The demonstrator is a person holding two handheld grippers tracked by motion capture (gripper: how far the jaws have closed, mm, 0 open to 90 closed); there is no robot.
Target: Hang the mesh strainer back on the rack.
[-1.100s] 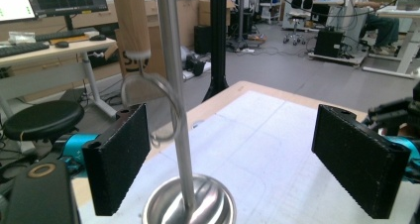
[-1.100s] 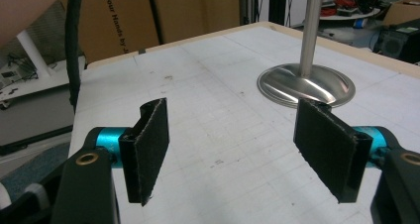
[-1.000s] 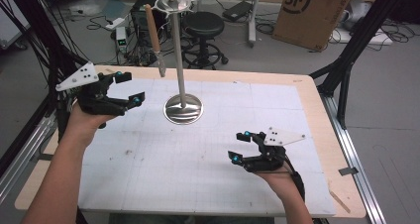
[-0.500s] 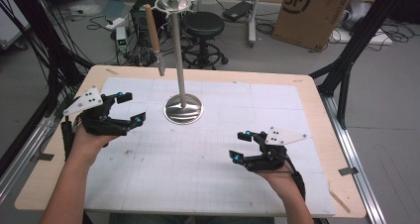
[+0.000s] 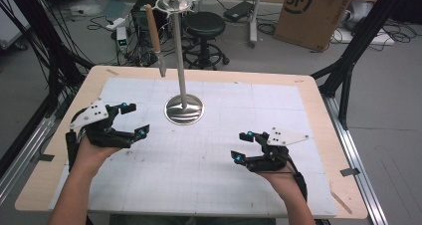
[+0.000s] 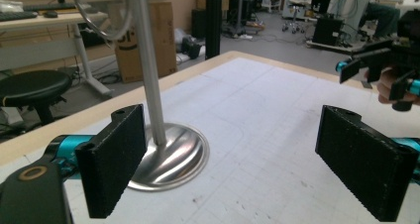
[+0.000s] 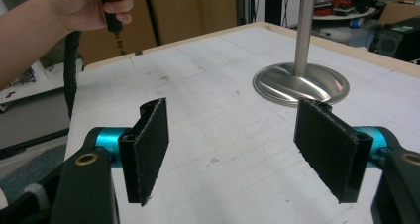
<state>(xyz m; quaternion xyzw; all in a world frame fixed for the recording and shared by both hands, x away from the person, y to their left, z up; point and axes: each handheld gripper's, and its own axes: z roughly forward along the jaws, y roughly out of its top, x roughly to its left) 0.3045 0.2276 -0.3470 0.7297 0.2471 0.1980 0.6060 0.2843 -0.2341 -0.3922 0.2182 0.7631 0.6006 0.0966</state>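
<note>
A steel stand with a round base and a tall pole rises at the middle back of the white gridded mat. A wooden-handled tool hangs from the stand's top. My left gripper hovers low at the mat's left, left of the base, open and empty. In the left gripper view its gripper frames the base and the mat. My right gripper rests low at the right front, open and empty. In the right gripper view its gripper points toward the base.
The wooden table edge borders the mat. Black frame posts stand at the table's sides. Behind the table are a black stool, a cardboard box and cables on the floor. The person's left hand is in the right gripper view.
The left gripper has come down toward the mat and drawn nearer to the person. Its jaws stay open. The right gripper has kept still.
</note>
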